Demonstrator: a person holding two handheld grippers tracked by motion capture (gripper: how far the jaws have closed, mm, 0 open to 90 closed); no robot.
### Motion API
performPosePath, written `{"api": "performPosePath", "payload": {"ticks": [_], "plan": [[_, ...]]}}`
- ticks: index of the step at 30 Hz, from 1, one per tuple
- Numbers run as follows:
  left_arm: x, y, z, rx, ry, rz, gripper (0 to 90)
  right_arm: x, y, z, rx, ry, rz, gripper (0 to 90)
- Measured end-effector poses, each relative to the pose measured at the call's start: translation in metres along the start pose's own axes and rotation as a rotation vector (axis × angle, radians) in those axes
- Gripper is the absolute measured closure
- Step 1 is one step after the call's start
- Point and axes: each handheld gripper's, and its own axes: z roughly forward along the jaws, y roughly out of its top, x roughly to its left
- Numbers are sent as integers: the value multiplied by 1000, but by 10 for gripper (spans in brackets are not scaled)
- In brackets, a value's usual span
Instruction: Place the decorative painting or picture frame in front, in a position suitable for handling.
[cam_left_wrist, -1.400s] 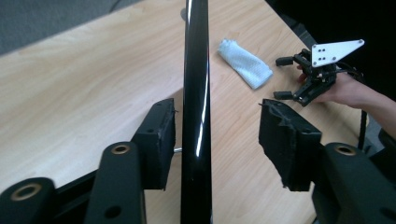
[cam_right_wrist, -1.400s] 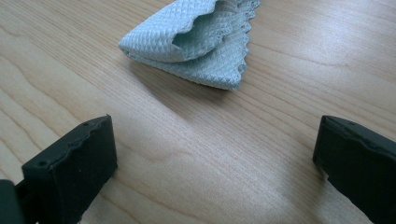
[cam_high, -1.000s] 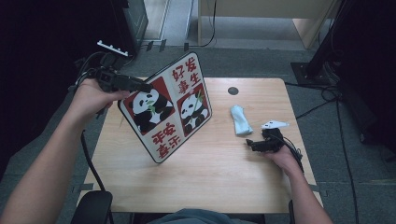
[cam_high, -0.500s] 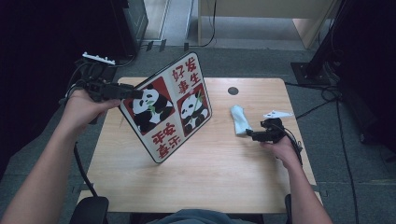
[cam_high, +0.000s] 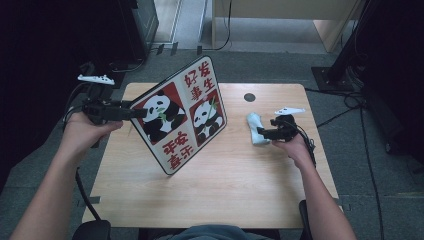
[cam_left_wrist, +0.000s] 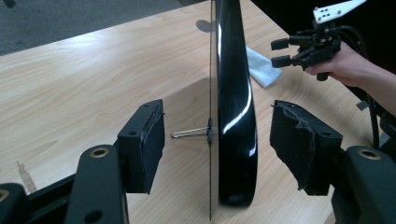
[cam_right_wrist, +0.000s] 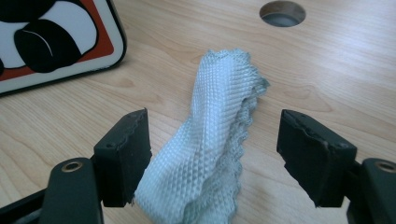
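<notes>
Panda board (cam_high: 182, 116) propped upright on table (cam_high: 210, 195), left gripper (cam_left_wrist: 217, 144) astride its edge, jaws just widened, pads clear, right gripper (cam_right_wrist: 212, 154) closing around cloth (cam_right_wrist: 217, 135), seemingly not yet touching

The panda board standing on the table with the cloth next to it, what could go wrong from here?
The panda board stands tilted on its edge, and the left gripper, whose jaws have just been opening, straddles its rim without pressing, so it may tip over. The right gripper, jaws closing, has the cloth loosely between them; it could pinch just one fold and drag the cloth.
</notes>
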Motion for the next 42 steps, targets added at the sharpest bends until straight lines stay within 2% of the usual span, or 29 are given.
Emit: {"api": "performPosePath", "payload": {"ticks": [3,6,10,11,15,18,20,26,29,31,33,35,39,40,42], "plan": [[-4,-12,1,-4,10,23,357,2,5,12,41,15,-1,311],[-4,-18,2,-1,9,24,357,3,7,17,40,8,-4,321],[-3,-35,8,-7,-5,13,358,4,10,28,66,-33,-12,379],[-3,-35,8,-7,-5,13,358,3,10,30,66,-33,-11,393],[-1,-52,13,-20,-25,-3,364,2,10,32,60,-38,11,435],[-1,-59,15,-24,-23,-3,370,2,10,34,62,-38,15,441],[-2,-69,20,-25,-24,-9,376,3,9,36,65,-41,27,447],[-5,-86,31,-22,-25,-5,397,3,6,38,85,-49,12,468],[-6,-92,37,-24,-21,-10,422,3,4,37,73,-57,-16,502],[-6,-94,39,-23,-26,-16,472,3,3,37,73,-55,6,506],[-7,-98,48,-6,-6,-13,483,1,2,37,68,-42,15,518],[-7,-99,50,-8,-4,-13,490,0,2,38,73,-38,18,520],[-6,-105,58,-35,-16,-25,515,-1,0,40,84,-45,12,535],[-6,-107,59,-40,-19,-25,519,-1,0,40,91,-36,26,549],[-5,-109,62,-48,-20,-26,542,-2,-1,41,88,-30,20,560]]}}
